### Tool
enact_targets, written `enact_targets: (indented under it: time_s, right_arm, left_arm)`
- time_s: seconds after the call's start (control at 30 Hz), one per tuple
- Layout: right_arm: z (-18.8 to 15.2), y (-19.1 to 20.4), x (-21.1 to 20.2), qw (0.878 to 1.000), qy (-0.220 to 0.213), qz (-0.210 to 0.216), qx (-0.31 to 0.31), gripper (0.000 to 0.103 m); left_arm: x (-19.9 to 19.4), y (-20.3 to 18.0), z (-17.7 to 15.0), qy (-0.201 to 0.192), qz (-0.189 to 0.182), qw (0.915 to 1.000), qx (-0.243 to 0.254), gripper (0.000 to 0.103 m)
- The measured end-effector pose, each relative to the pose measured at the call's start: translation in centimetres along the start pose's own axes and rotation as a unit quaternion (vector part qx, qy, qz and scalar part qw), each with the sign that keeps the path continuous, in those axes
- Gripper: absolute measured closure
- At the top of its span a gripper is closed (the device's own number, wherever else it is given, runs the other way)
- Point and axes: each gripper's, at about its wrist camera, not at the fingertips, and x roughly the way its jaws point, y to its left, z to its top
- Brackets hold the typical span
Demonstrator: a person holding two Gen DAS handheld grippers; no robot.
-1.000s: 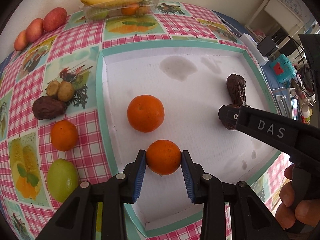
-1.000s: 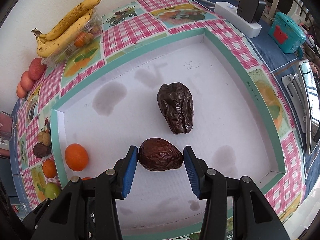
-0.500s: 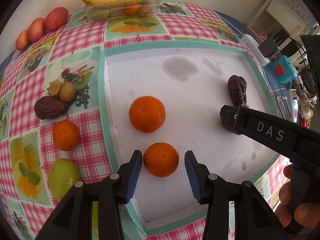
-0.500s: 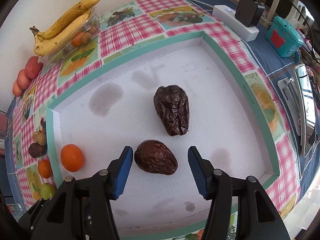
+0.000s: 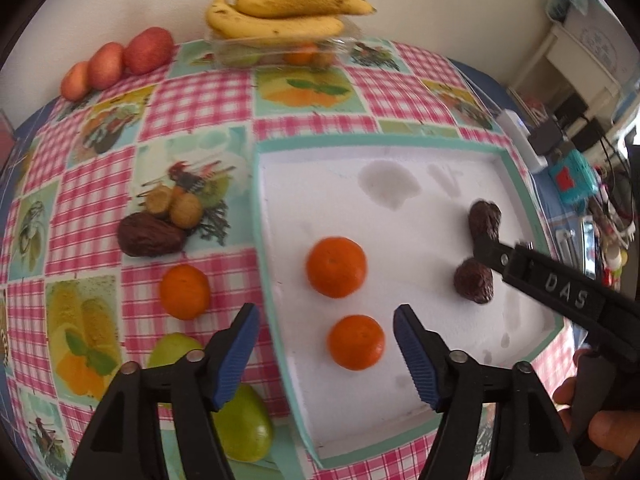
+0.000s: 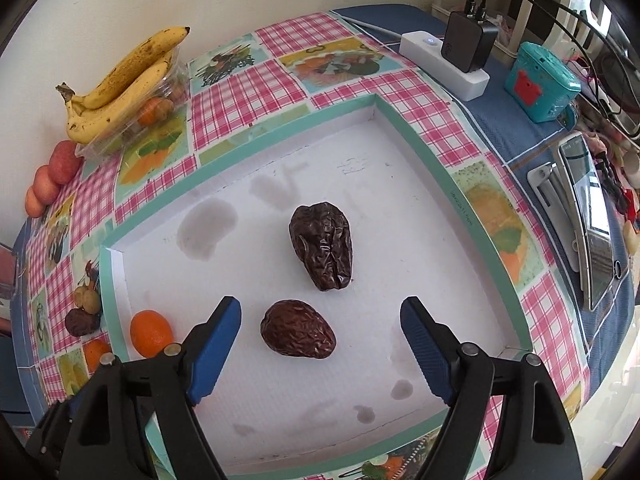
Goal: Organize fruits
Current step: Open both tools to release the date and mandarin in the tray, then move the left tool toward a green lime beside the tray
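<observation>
A shallow white tray with a teal rim [image 5: 276, 280] [image 6: 416, 136] lies on the checked tablecloth. Two oranges rest in its left part, one nearer [image 5: 356, 342] and one farther [image 5: 336, 267]. My left gripper [image 5: 326, 354] hangs open above the nearer orange, fingers well apart. In the tray's right part lie a small wrinkled dark fruit [image 6: 298, 334] [image 5: 474, 282] and a longer one [image 6: 322, 252] [image 5: 484, 218]. The right gripper [image 6: 320, 348] is open and raised over the small dark fruit, touching nothing.
Left of the tray lie an orange [image 5: 184, 291], two green fruits [image 5: 240, 426], a dark fruit [image 5: 149, 235] and two kiwis [image 5: 176, 207]. Bananas on a clear punnet [image 5: 280, 20] and three red fruits [image 5: 116, 62] sit by the wall. A power strip [image 6: 444, 62], teal box [image 6: 540, 82] and phone [image 6: 592, 232] lie right.
Both grippers opened and let go: the left released the nearer orange, the right released the small dark fruit. Both have since lifted and drawn back, jaws widening further.
</observation>
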Motion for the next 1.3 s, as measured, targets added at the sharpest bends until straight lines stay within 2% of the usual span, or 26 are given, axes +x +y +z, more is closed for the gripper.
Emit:
enact_targets:
  time_s: [0.13, 0.27, 0.33, 0.4, 0.5, 0.67, 0.87, 1.1, 1.3]
  right_arm:
    - [-0.1, 0.7, 0.1, 1.0, 0.0, 0.014, -0.006, 0.02]
    - [-0.3, 1.6, 0.0, 1.0, -0.006, 0.019, -0.014, 0.018]
    - [-0.5, 2.0, -0.1, 1.0, -0.01, 0.019, -0.02, 0.018]
    - [-0.6, 2.6, -0.1, 0.999, -0.013, 0.019, -0.026, 0.018]
    - [-1.0, 3.7, -0.4, 0.999, -0.019, 0.02, -0.042, 0.018]
    - [-1.5, 5.7, -1.1, 0.997, -0.03, 0.02, -0.073, 0.018]
    - [-2.5, 7.7, -2.1, 0.994, -0.038, 0.03, -0.099, 0.018]
    - [-4.1, 9.0, -2.0, 0.993, -0.027, 0.044, -0.11, 0.018]
    - [-5.8, 8.9, -2.2, 0.993, -0.028, 0.034, -0.112, 0.018]
  left_arm:
    - [-0.8, 2.0, 0.6, -0.027, 0.034, 0.9983, -0.039, 0.022]
    - [-2.1, 5.7, 1.1, -0.053, 0.064, 0.9908, -0.106, 0.02]
    - [-2.9, 7.9, 1.3, -0.068, 0.083, 0.9847, -0.137, 0.011]
    - [-3.6, 9.3, 1.5, -0.081, 0.097, 0.9799, -0.154, 0.003]
    - [-5.0, 11.2, 1.6, -0.104, 0.118, 0.9724, -0.172, 0.001]
    - [-6.4, 13.0, 1.6, -0.121, 0.139, 0.9664, -0.179, 0.0]
    - [-6.9, 13.8, 1.2, -0.123, 0.134, 0.9651, -0.188, 0.0]
    - [-6.6, 12.8, 0.8, -0.123, 0.12, 0.9697, -0.174, 0.0]
    - [-6.5, 12.6, -0.4, -0.126, 0.101, 0.9729, -0.166, 0.0]
